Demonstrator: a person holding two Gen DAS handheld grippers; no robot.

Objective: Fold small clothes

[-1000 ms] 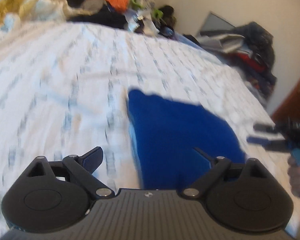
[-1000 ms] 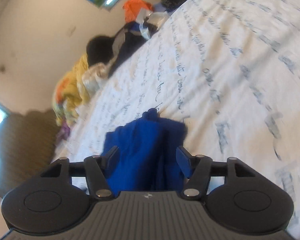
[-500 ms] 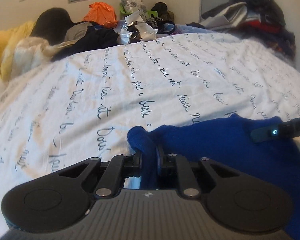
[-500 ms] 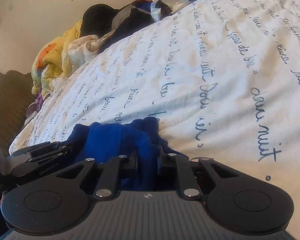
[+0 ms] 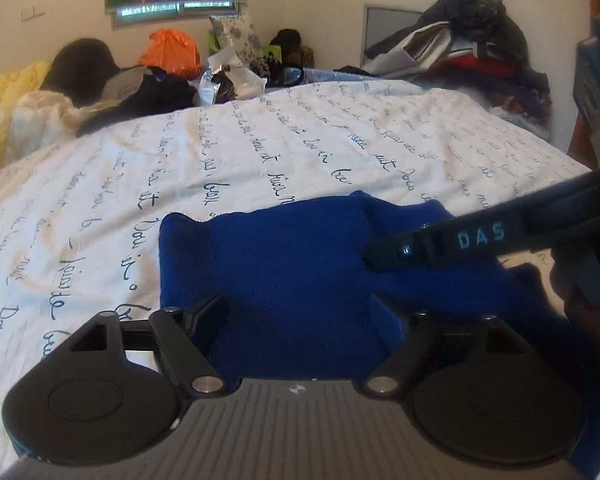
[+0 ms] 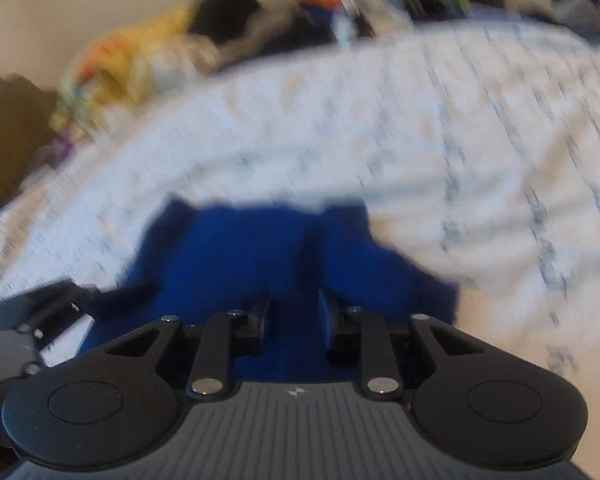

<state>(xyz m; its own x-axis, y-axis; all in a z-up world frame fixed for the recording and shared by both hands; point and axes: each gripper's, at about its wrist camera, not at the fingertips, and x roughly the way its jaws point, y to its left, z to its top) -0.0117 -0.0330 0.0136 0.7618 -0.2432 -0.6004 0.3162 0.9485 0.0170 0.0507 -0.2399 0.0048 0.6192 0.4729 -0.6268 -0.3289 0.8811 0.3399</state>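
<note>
A small blue knit garment (image 5: 284, 264) lies folded on the white bed sheet (image 5: 260, 152). My left gripper (image 5: 304, 312) is open, its jaws spread wide over the garment's near edge and holding nothing. My right gripper (image 6: 292, 320) hovers over the same garment (image 6: 260, 252) in a blurred view; its jaws stand apart with a moderate gap and blue cloth shows between them. The right gripper's fingers (image 5: 460, 240) reach in from the right in the left wrist view, lying over the garment.
The sheet carries dark handwriting print. Heaps of clothes and bags (image 5: 160, 76) line the far edge of the bed. A dark clothes pile (image 5: 472, 52) sits at the far right. A yellow blanket (image 5: 8, 108) lies at the far left.
Both grippers were shut on the blue garment half a second ago and have opened. The garment now lies flatter on the sheet. The right gripper is moving; its view is blurred.
</note>
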